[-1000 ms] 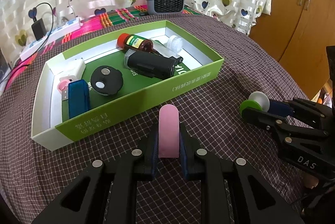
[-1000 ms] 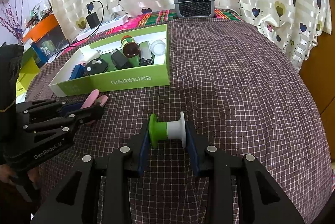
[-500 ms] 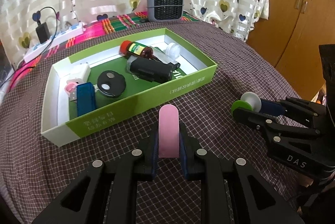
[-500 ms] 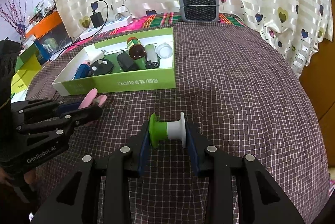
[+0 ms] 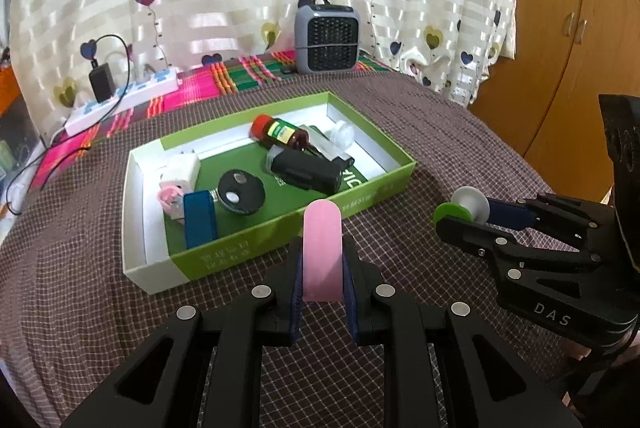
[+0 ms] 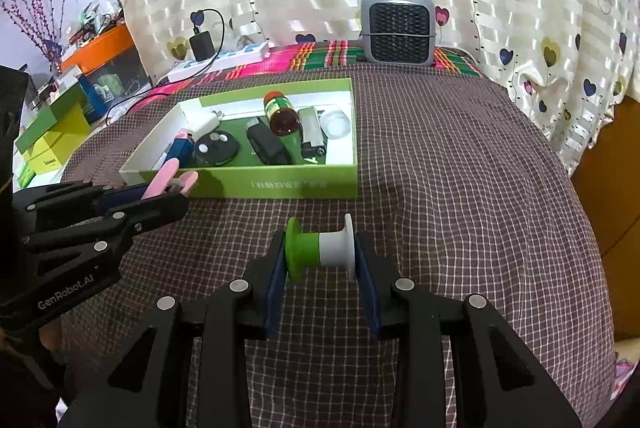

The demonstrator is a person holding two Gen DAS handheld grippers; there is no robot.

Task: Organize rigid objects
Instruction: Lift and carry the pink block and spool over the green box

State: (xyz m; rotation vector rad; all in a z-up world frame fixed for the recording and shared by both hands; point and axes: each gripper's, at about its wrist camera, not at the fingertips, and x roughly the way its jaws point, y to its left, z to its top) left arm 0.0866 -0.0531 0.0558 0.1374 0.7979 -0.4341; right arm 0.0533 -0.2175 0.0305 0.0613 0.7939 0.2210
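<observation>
My left gripper (image 5: 322,268) is shut on a flat pink clip (image 5: 322,252), held above the checked cloth just before the green box (image 5: 372,193). It also shows in the right wrist view (image 6: 168,187) with the pink clip (image 6: 166,175). My right gripper (image 6: 320,252) is shut on a green and white spool (image 6: 320,248), held to the right of the box; the spool shows in the left wrist view (image 5: 462,207). The box (image 6: 280,183) holds a brown bottle (image 5: 280,133), a black case (image 5: 306,169), a round black fob (image 5: 240,191), a blue block (image 5: 198,220) and a white plug (image 5: 182,169).
A grey fan heater (image 5: 326,39) stands at the back of the table. A white power strip (image 5: 124,101) with a black charger lies at the back left. Wooden cupboards (image 5: 580,47) are on the right. Green and orange boxes (image 6: 60,115) stand off the table's left.
Both grippers have risen and drawn back from the box, each still holding its object. The box now looks smaller and farther away.
</observation>
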